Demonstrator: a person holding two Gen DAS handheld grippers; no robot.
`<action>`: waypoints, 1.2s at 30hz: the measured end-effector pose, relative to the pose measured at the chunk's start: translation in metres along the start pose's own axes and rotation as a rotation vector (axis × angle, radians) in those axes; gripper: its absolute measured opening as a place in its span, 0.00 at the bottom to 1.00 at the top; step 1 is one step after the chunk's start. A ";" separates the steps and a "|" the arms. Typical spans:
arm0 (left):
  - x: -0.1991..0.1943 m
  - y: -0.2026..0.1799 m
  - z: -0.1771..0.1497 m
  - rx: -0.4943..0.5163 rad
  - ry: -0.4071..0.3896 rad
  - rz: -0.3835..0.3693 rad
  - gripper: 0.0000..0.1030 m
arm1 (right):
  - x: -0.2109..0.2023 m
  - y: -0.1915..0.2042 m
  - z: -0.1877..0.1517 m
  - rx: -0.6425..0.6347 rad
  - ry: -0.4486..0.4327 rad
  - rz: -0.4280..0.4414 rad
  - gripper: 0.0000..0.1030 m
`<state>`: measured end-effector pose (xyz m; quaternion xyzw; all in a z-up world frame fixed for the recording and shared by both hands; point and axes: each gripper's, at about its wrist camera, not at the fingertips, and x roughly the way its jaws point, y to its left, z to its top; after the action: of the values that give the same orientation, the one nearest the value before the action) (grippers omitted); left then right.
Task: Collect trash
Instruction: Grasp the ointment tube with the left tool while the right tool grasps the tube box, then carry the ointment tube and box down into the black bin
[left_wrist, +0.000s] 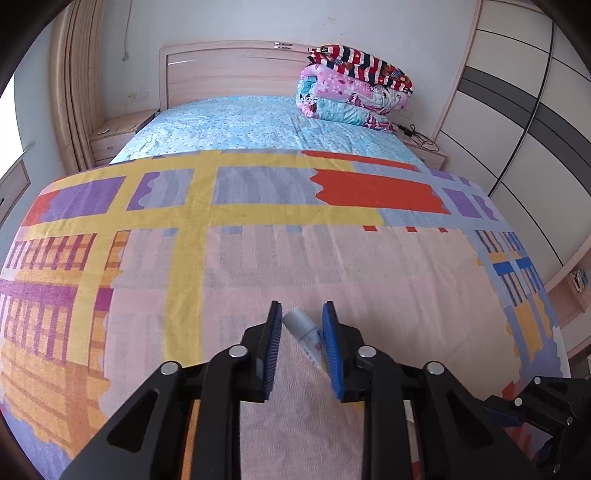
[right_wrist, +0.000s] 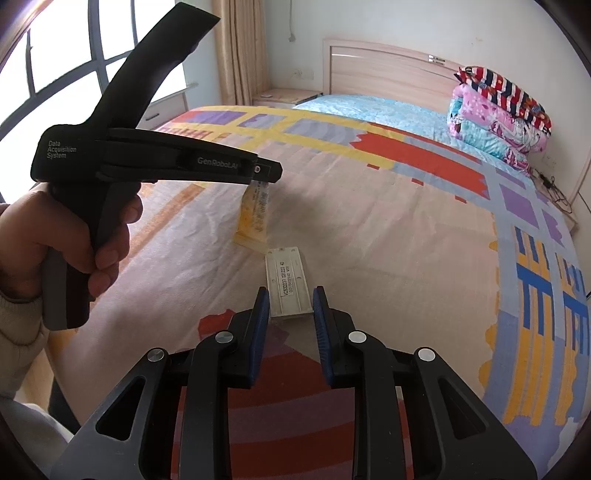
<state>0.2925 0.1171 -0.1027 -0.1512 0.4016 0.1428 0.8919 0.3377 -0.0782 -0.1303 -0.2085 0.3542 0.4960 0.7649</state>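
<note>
A small tube with a white cap (left_wrist: 300, 325) lies slanted between the blue pads of my left gripper (left_wrist: 301, 321), which is shut on it just above the patterned blanket (left_wrist: 258, 258). In the right wrist view the same tube (right_wrist: 253, 214) shows yellow and slopes down from that gripper's tip to the blanket, while a hand (right_wrist: 74, 229) holds the handle. My right gripper (right_wrist: 290, 308) is shut on the near end of a flat white plastic strip (right_wrist: 286, 280) with a printed label, which lies on the blanket.
Folded quilts (left_wrist: 354, 88) are stacked by the wooden headboard (left_wrist: 229, 70) on the blue sheet. Nightstands (left_wrist: 114, 136) flank the bed, and the right one carries cables (left_wrist: 417, 134). A wardrobe (left_wrist: 524, 122) stands on the right, with a window (right_wrist: 55, 55) and curtain (right_wrist: 240, 48) on the left.
</note>
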 end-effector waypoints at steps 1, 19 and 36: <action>-0.003 0.001 0.000 -0.004 -0.005 0.002 0.20 | -0.002 0.001 0.000 0.000 -0.003 -0.001 0.24; -0.081 -0.001 -0.023 0.058 -0.106 -0.093 0.13 | -0.050 0.021 -0.004 -0.022 -0.054 -0.026 0.24; -0.167 -0.028 -0.062 0.183 -0.190 -0.139 0.13 | -0.094 0.040 -0.020 -0.039 -0.102 -0.025 0.24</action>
<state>0.1551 0.0456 -0.0103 -0.0827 0.3151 0.0572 0.9437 0.2705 -0.1319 -0.0717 -0.2022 0.3025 0.5032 0.7839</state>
